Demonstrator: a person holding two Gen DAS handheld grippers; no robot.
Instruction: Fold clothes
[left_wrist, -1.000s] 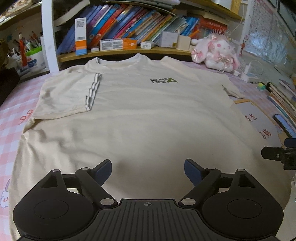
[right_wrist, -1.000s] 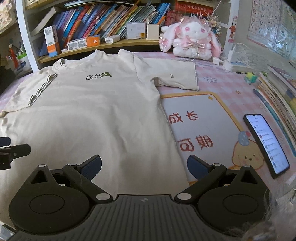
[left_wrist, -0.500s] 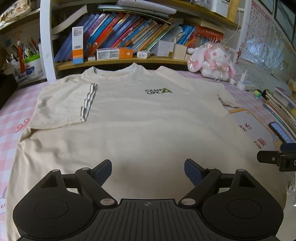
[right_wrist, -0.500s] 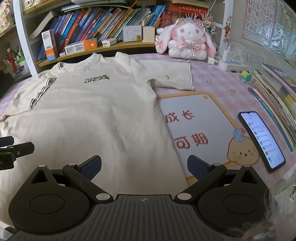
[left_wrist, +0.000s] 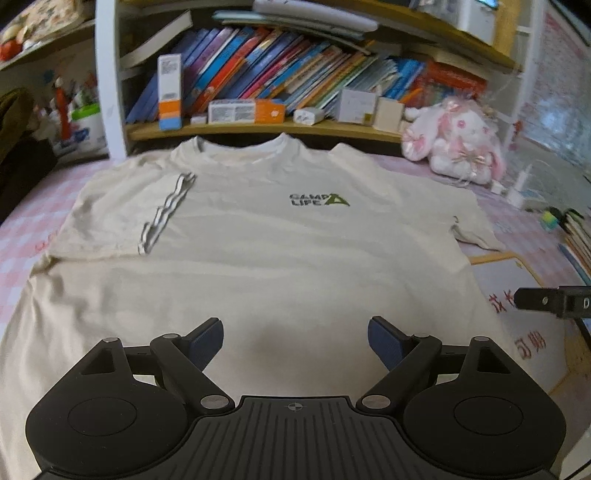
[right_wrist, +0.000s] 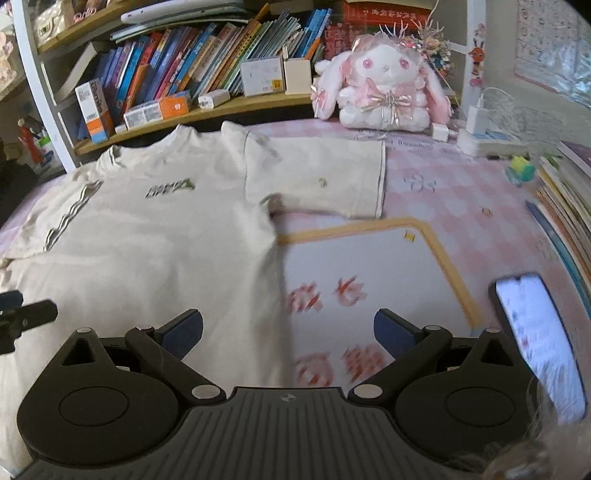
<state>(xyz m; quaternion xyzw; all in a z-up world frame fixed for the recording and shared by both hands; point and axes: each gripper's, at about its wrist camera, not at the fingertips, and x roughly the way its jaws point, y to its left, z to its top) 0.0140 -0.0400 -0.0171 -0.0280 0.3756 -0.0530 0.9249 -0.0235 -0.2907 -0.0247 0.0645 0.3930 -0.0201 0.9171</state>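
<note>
Both sets of jaws stand spread wide and grip nothing: the left gripper hovers over the lower middle of the cream T-shirt, and the right gripper hangs above the shirt's right edge. The shirt lies flat, front up, on the pink checked table, its left sleeve folded inward and its right sleeve spread out. Farther right sit a plush rabbit and a lit phone.
</note>
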